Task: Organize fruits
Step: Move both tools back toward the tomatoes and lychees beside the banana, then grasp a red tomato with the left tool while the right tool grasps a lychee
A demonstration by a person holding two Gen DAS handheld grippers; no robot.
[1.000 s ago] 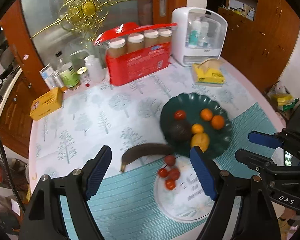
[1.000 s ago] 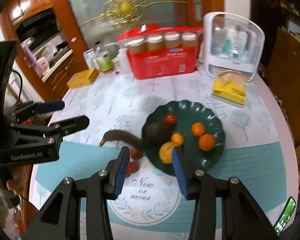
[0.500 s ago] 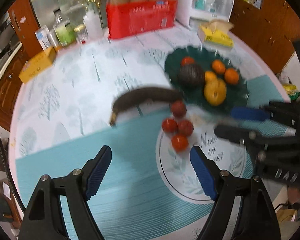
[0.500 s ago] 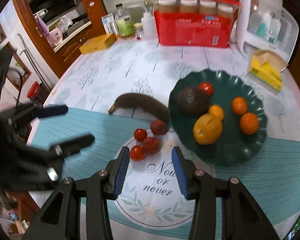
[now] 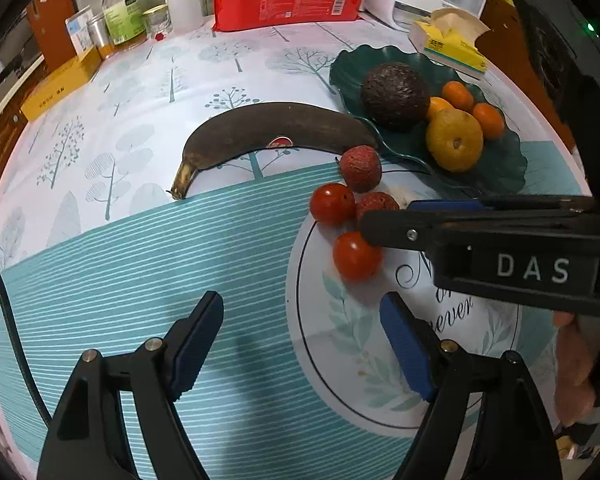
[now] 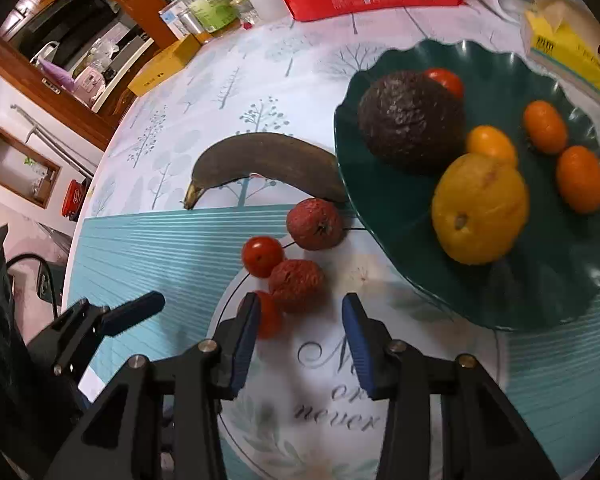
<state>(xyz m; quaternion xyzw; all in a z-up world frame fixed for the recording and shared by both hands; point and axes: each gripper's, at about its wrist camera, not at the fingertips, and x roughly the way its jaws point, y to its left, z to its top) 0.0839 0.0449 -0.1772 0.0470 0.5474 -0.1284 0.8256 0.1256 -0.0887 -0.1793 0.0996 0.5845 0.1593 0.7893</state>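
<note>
Covering the counter [image 5: 148,92], a tree-printed cloth is seen under a green plate [image 6: 560,280] of avocado, lemon and oranges. A dark banana [image 5: 268,130] is laid just beside the plate. Both grippers are held apart, empty: the left gripper [image 5: 300,340] wide, well short of the fruit; the right gripper [image 6: 298,332] closing, a lychee [image 6: 296,285] just ahead of it, a tomato [image 6: 269,316] touching its left pad.
</note>
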